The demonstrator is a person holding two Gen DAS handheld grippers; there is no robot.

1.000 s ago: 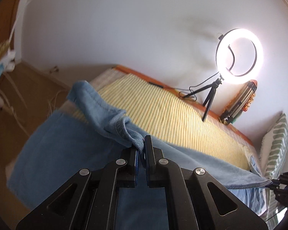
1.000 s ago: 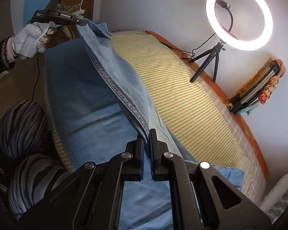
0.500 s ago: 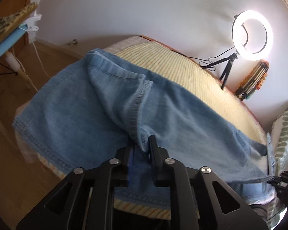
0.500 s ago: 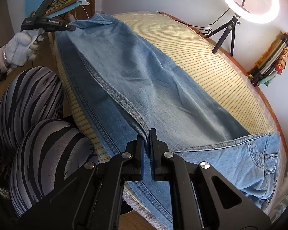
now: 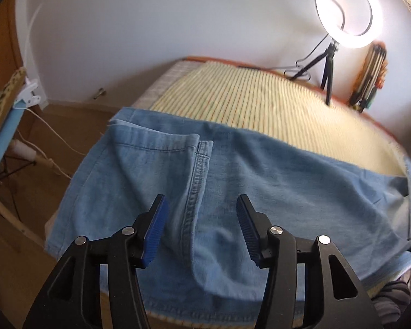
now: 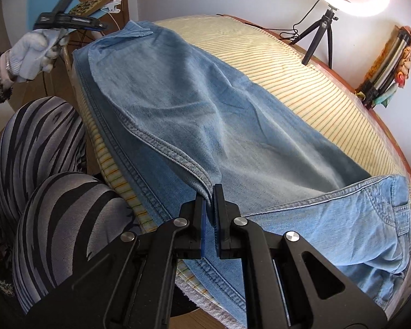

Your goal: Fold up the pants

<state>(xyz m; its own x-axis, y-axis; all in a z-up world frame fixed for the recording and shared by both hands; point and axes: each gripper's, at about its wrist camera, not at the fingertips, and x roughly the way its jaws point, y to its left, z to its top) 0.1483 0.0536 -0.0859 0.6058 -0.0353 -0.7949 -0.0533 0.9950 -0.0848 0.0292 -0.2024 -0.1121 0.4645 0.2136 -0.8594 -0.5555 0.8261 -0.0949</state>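
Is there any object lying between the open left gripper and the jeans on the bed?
Nothing visible. The left gripper, its jaws opening, hangs directly over the jeans, with only a raised seam fold of the same denim between the fingers, untouched. The ring light stands far back on the bed.

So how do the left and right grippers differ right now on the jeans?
The left gripper has its jaws apart and opening, the seam ridge of the jeans lying loose between them; the right gripper is clamped shut on a seam edge. The left one is past the leg end, the right nearer the waist. Both point down at the bed.
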